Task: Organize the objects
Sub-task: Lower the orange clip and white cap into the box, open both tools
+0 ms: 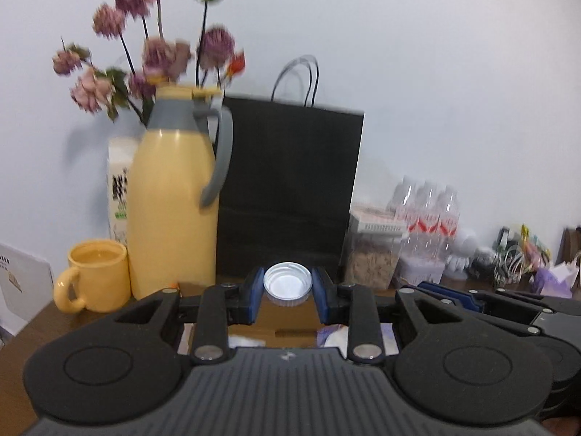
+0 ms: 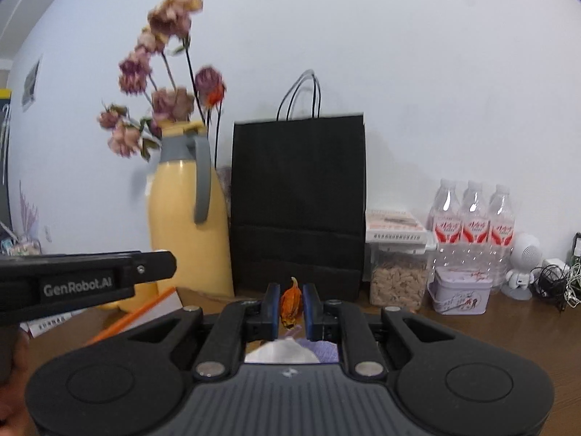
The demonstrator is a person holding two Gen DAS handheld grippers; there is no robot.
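My left gripper (image 1: 287, 290) is shut on a round silver metal lid (image 1: 287, 282), held above a cardboard box (image 1: 287, 318) in front of the black paper bag (image 1: 290, 189). My right gripper (image 2: 291, 307) is shut on a small orange dried piece, like a petal or peel (image 2: 290, 303), held above a box with white tissue and a purple packet (image 2: 290, 354). The left gripper's body shows at the left of the right wrist view (image 2: 72, 279); the right gripper's body shows at the right of the left wrist view (image 1: 508, 305).
A yellow thermos jug (image 1: 174, 210) with dried pink flowers (image 1: 152, 54) and a yellow mug (image 1: 96, 276) stand at the left. A jar of nuts (image 2: 397, 279), a small tin (image 2: 461, 290), three water bottles (image 2: 472, 218) and cables (image 2: 555, 283) stand at the right on the brown table.
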